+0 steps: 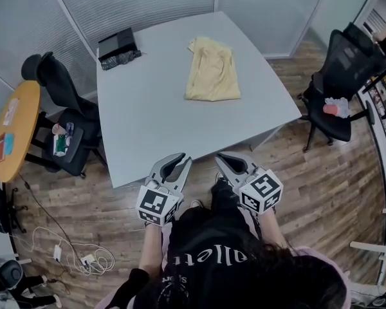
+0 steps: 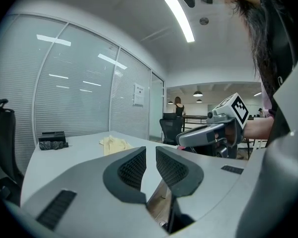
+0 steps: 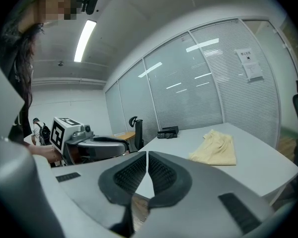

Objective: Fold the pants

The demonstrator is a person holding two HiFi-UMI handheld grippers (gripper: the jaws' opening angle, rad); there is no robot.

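Note:
The pale yellow pants (image 1: 211, 69) lie folded into a narrow stack at the far middle of the grey table (image 1: 154, 127). They also show in the left gripper view as pants (image 2: 114, 144) and in the right gripper view as pants (image 3: 216, 150). Both grippers hang off the table's near edge, close to the person's body and far from the cloth. My left gripper (image 1: 180, 162) has its jaws drawn together with only a slit between the pads (image 2: 131, 168) and nothing in them. My right gripper (image 1: 224, 160) is shut and empty, pads (image 3: 161, 171) touching.
A black box with a dark bundle (image 1: 119, 47) sits on the table's far left corner. Black office chairs stand to the left (image 1: 64, 114) and right (image 1: 344, 76). An orange round table (image 1: 13, 131) is further left. Cables (image 1: 77, 256) lie on the wooden floor.

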